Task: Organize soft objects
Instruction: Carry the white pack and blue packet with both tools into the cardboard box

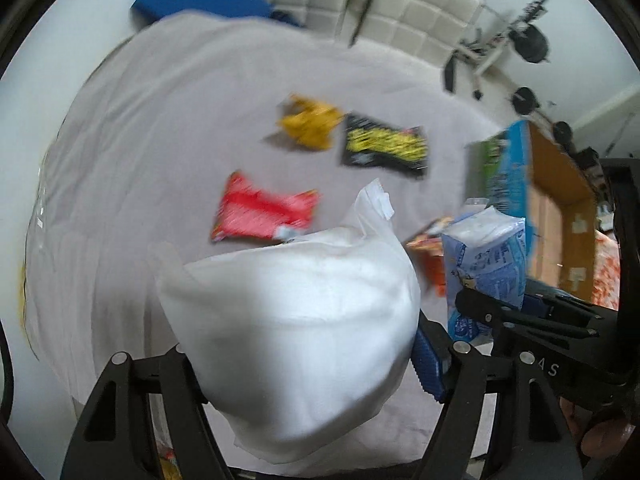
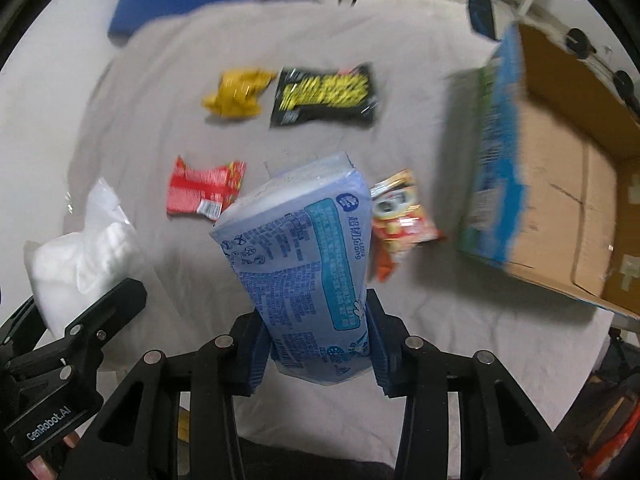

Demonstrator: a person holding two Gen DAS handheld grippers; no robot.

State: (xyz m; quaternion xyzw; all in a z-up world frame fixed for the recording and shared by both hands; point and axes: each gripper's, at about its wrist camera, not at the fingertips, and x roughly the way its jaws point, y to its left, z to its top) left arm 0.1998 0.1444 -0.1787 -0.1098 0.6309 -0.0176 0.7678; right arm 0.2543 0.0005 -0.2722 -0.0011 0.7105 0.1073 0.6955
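Both grippers carry loads toward the cardboard box: left gripper pinching a white pouch, right gripper clamping a blue tissue pack.

White pouch, blue tissue pack — both lifted, gripper-clamped.
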